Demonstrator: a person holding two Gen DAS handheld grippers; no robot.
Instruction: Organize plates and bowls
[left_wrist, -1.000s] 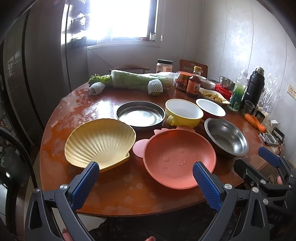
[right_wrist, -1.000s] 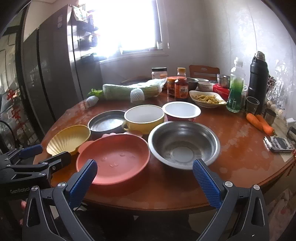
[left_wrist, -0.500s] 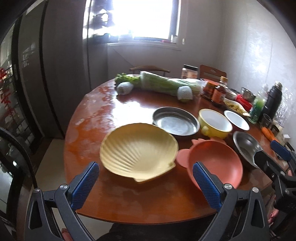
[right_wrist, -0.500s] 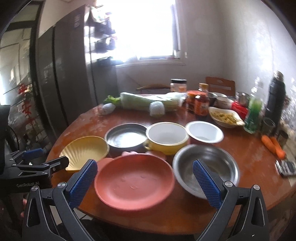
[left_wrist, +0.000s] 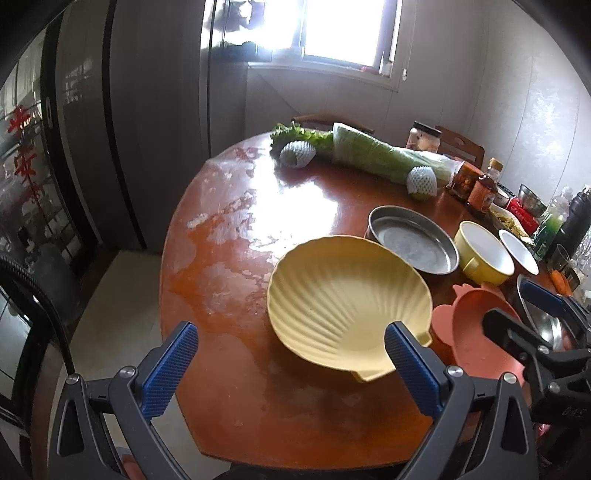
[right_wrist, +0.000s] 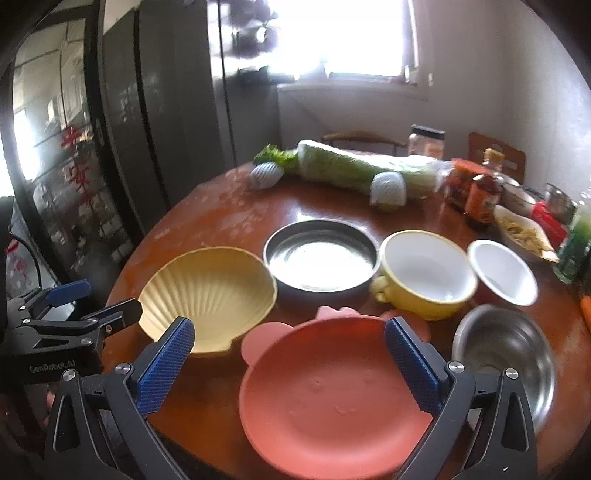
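Round glossy reddish-brown wooden table (left_wrist: 229, 332), window glare behind. Left gripper (left_wrist: 291, 363) spread wide, empty — low at near edge, facing yellow scallop-shell plate (left_wrist: 347, 302). Right gripper (right_wrist: 290, 358) spread wide, empty, over pink round plastic plate (right_wrist: 332, 398). Behind: round metal pan (right_wrist: 321, 258), yellow ceramic handled bowl (right_wrist: 424, 273); steel bowl (right_wrist: 506, 350) beside pink plate.

Yellow shell plate (left_wrist: 347, 302), pink plate (right_wrist: 332, 398), bowls upright on table.

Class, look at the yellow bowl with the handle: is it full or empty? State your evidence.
Empty. The right wrist view looks into the yellow bowl, and its white inside is bare down to the bottom, with nothing in it.
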